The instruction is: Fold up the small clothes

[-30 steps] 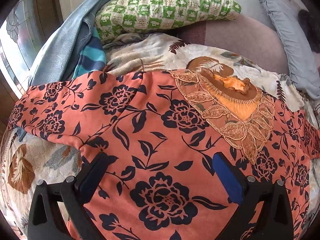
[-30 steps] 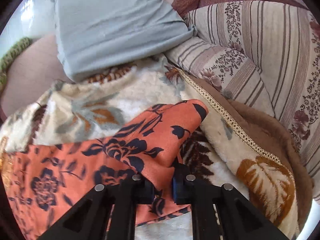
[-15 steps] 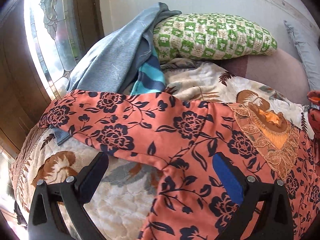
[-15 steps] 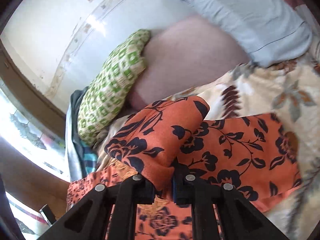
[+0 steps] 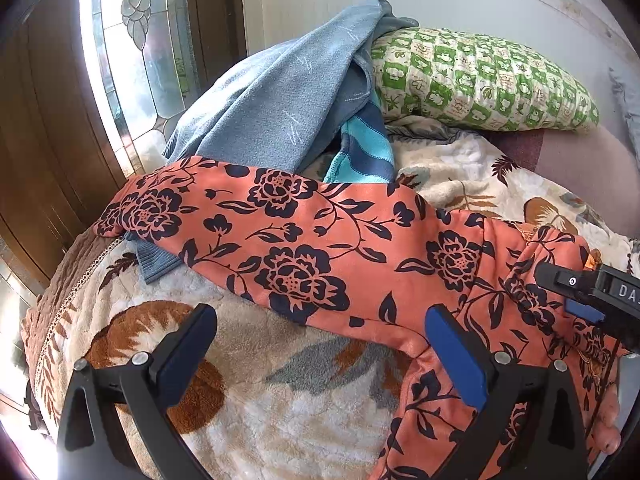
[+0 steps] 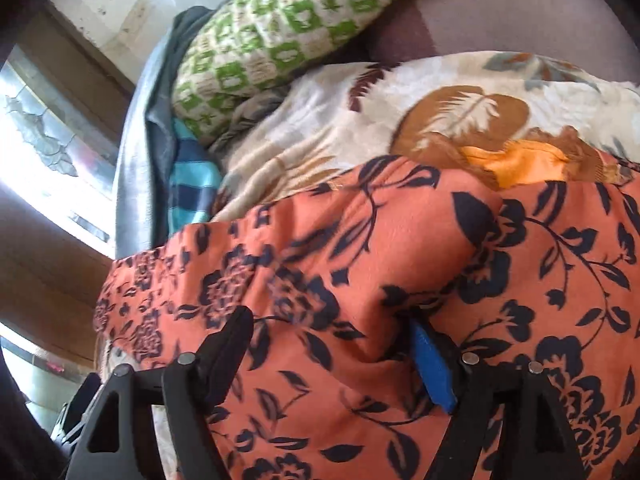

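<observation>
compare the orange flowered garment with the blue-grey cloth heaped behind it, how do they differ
The orange flowered garment carries a dark navy flower print; the blue-grey cloth is plain. The garment lies spread across the leaf-patterned blanket, while the cloth is bunched in a heap by the green checked pillow. The garment's sleeve overlaps the cloth's lower edge. Both are soft fabric, lying loose and unfolded.

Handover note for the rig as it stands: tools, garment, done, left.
Right tool: jaws have just been opening, now wide; the sleeve it carried across lies loose between them, unpinched.
Left tool: open, empty, hovering over the blanket just below the other sleeve.
Orange floral top: spread on the blanket, one sleeve folded over the body, the other stretched out toward the window.
Done: first sleeve fold.
Left: fold the outstretched sleeve in, then fold the body.
</observation>
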`<state>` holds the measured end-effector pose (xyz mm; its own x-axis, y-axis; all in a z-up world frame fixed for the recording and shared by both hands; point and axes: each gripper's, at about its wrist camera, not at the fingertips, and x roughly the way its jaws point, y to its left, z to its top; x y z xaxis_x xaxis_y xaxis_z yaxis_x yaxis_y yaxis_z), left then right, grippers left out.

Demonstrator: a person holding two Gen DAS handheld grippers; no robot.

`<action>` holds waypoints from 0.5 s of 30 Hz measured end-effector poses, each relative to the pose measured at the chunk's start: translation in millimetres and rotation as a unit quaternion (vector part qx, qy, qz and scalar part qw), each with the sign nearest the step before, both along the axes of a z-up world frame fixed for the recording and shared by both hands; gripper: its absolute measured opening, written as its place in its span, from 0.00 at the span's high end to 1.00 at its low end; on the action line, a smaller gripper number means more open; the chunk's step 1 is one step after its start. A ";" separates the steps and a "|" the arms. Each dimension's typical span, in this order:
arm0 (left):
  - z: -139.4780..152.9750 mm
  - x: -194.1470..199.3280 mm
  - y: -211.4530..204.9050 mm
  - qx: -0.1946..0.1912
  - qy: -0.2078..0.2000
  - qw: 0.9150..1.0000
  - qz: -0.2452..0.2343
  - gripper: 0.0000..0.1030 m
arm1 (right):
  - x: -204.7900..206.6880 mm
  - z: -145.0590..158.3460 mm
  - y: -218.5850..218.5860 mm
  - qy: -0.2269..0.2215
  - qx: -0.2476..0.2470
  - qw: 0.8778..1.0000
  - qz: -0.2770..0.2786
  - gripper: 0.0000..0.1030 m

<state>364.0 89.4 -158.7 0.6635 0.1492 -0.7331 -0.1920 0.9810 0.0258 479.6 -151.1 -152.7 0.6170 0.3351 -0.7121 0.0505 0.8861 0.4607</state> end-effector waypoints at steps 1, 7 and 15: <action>-0.1 0.5 -2.4 0.003 -0.001 1.000 -0.001 0.00 | -1.1 6.8 3.9 -0.009 -0.001 1.000 0.015 0.23; 6.0 1.6 -23.2 -0.009 -0.029 0.999 -0.031 0.00 | -49.4 44.9 -43.3 -0.071 0.014 0.997 0.000 0.23; -3.9 11.4 -70.6 -0.038 -0.027 0.994 -0.099 0.00 | -141.8 48.9 -206.8 -0.082 0.010 0.984 -0.159 0.34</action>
